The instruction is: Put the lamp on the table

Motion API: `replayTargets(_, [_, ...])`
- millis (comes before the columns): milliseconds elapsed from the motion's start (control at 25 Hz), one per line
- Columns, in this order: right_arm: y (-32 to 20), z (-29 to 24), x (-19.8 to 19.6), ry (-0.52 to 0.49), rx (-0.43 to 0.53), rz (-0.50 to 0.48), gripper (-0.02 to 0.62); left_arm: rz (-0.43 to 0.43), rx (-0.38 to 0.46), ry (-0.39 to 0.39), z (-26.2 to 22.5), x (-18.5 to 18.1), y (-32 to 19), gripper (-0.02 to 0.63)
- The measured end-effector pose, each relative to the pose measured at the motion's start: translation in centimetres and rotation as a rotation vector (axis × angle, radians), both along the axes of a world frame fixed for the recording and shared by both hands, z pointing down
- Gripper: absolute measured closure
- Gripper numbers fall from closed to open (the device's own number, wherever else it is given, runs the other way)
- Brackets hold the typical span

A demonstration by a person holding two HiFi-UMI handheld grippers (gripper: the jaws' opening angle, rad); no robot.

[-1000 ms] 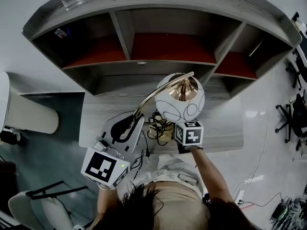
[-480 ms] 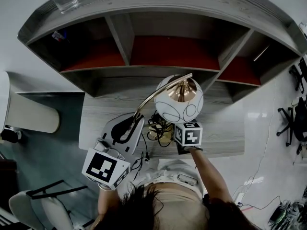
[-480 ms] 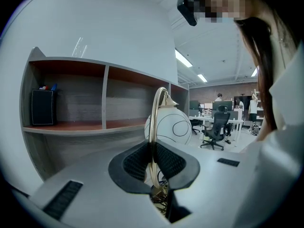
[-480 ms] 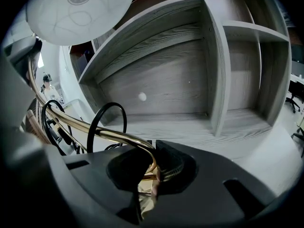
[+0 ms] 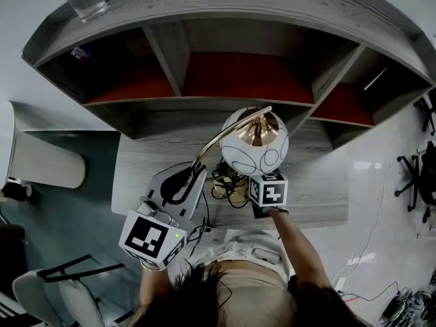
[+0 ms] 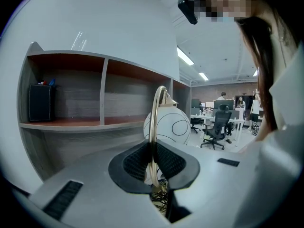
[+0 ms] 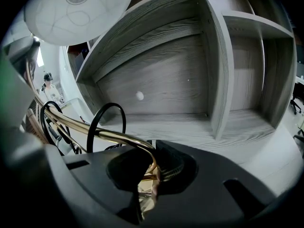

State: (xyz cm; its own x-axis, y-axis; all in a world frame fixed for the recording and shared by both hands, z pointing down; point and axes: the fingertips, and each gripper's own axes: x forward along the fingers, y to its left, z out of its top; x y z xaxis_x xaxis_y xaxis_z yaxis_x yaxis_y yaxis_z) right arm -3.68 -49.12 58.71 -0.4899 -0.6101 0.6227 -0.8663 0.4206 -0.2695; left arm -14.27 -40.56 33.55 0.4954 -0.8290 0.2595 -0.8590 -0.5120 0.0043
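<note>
Left hand-held gripper was clamped on the brass stem of the lamp, right hand-held gripper gripped it lower, lamp over the table by the shelf unit; risk imo was cord bunching under base & lamp tipping on release.

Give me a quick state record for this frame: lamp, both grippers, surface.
lamp: white globe shade on a curved brass arm, above the desk
left gripper: shut on the brass arm
right gripper: shut on the lamp's brass tube, lower down
cord: black, coiled below the shade
shelf unit: at the back of the desk, glass on top
lamp seated: cannot tell, base hidden
</note>
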Motion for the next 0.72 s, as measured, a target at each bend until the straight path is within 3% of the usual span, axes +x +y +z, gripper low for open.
replayTargets(720, [-0.9, 1.8, -0.1, 0.009, -0.023, -0.008, 0.555, -0.003, -0.047, -0.016, 1.7, 0.2, -1.0, 0.566])
